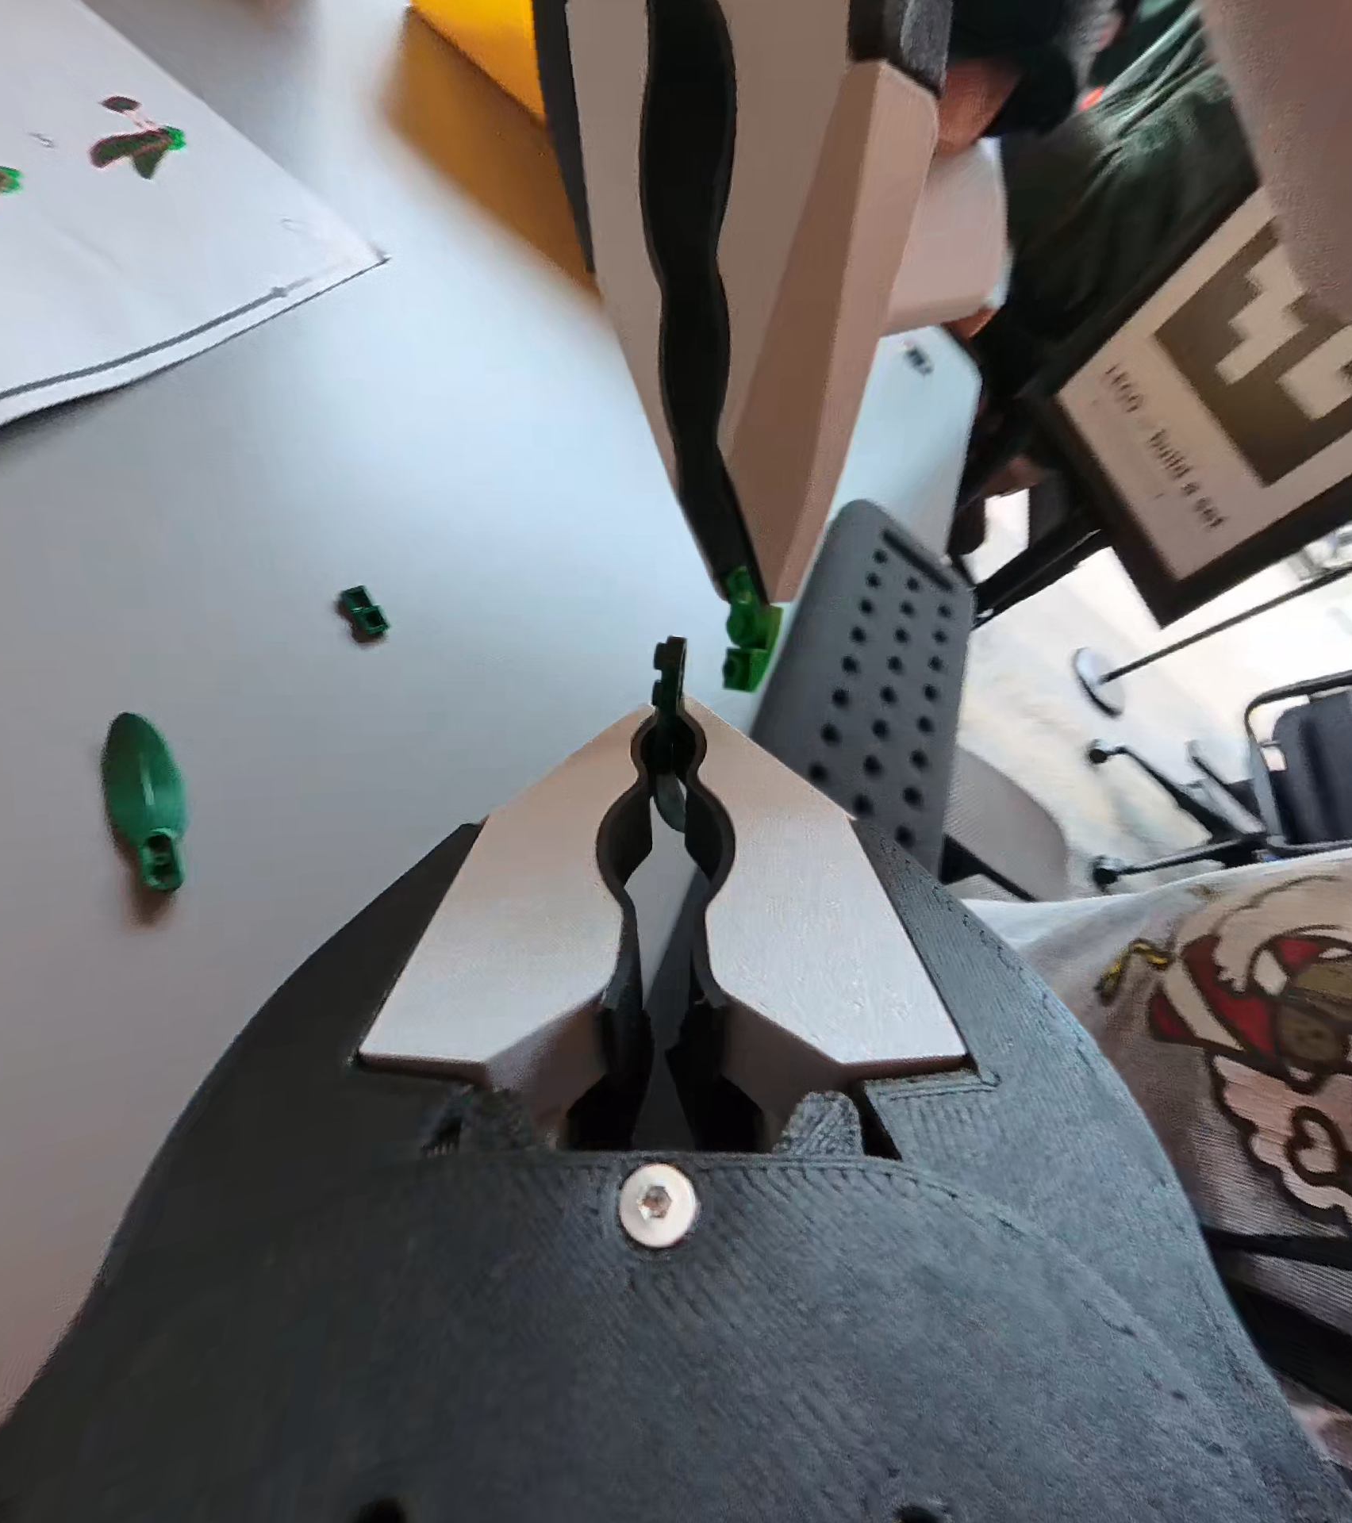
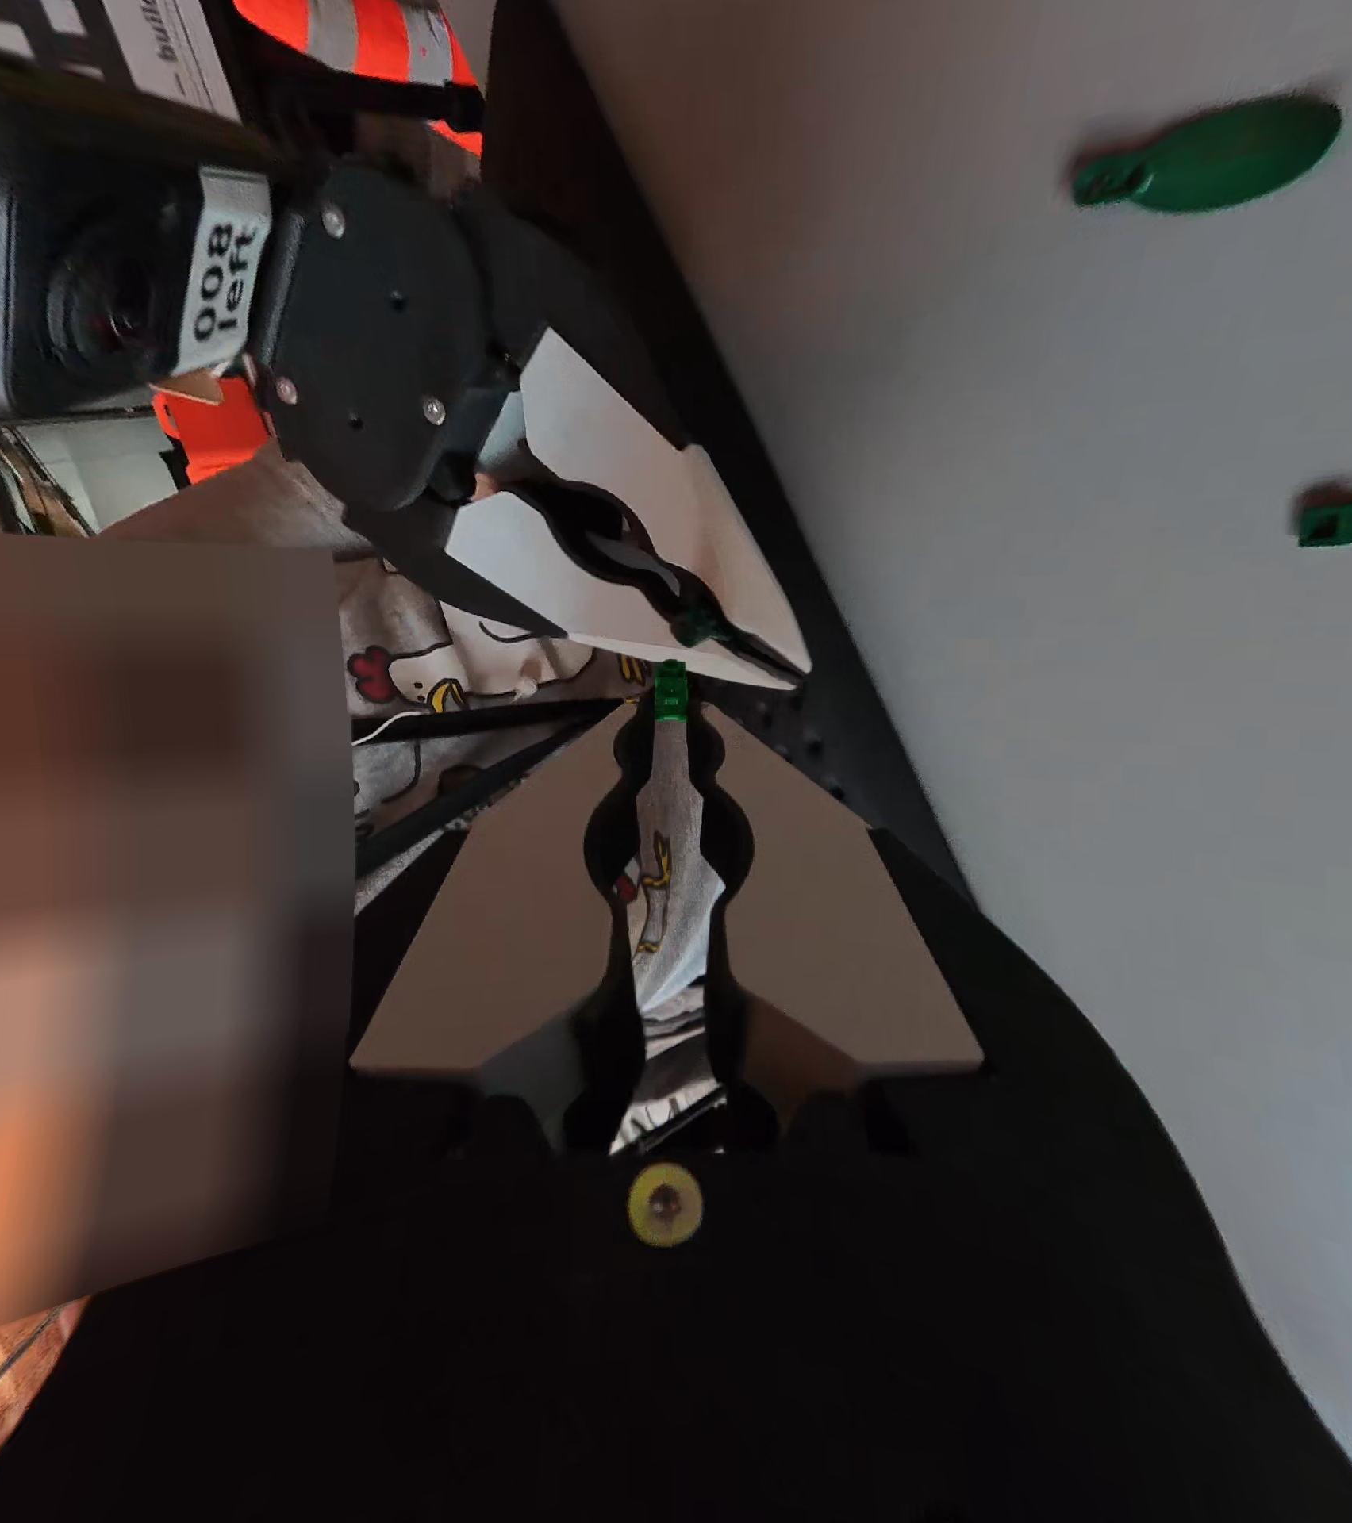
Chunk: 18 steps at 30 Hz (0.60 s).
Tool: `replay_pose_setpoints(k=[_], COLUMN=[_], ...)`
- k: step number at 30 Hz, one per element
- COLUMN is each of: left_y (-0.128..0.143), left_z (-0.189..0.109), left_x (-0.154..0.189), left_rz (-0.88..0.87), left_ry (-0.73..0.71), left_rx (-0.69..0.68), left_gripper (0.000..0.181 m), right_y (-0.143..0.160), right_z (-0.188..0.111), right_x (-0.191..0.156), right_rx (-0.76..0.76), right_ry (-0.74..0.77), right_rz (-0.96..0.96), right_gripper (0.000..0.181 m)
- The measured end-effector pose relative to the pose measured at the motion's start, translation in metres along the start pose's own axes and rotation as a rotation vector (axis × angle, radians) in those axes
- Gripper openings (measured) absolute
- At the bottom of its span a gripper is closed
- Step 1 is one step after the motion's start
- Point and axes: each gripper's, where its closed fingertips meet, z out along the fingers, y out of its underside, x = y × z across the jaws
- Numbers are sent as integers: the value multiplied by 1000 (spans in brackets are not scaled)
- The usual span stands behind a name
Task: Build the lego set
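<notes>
My left gripper (image 1: 666, 713) is shut on a thin dark green lego piece (image 1: 668, 680) that sticks out past its tips. My right gripper (image 1: 743, 577) comes in from above, shut on a small stack of bright green bricks (image 1: 748, 639). The two pieces are a short gap apart, in the air by the table's edge. In the right wrist view my right gripper (image 2: 671, 721) holds the bright green bricks (image 2: 671, 688) just below the left gripper (image 2: 726, 651) and its dark green piece (image 2: 697, 628). A green leaf piece (image 1: 143, 795) and a small green brick (image 1: 363, 614) lie on the white table (image 1: 285, 461).
An instruction sheet (image 1: 120, 272) lies at the table's far left, a yellow box (image 1: 483, 58) beyond it. A grey perforated chair (image 1: 879, 684) stands off the table's edge. A framed sign (image 1: 1233, 395) and a person's patterned clothing (image 1: 1274, 1030) are on the right. Tip to tip, the grippers are about 4 cm apart.
</notes>
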Motion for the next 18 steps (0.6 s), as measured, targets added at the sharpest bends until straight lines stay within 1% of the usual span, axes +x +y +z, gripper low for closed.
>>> replay_pose_setpoints(k=[6,9,11,14,18], left_y=[9,8,8,1,-8], left_z=[4,2,0,-3,-6], left_x=[-16,-28,-37,-47,-53], left_rz=[119,228,331,459,568], left_ry=[-152,-249,-324,-409,-476], left_rx=[-91,-134,-162,-152,-102], left_gripper=[0,0,0,0,0], right_y=[-4,-8,-16,-24,-29], right_z=[5,9,6,3,1], right_x=[14,22,29,31,22], right_rx=[165,260,363,501,638], right_ry=[106,127,176,226,213], right_rz=[-97,-121,-162,-257,-332], right_gripper=[6,6,6,6,6])
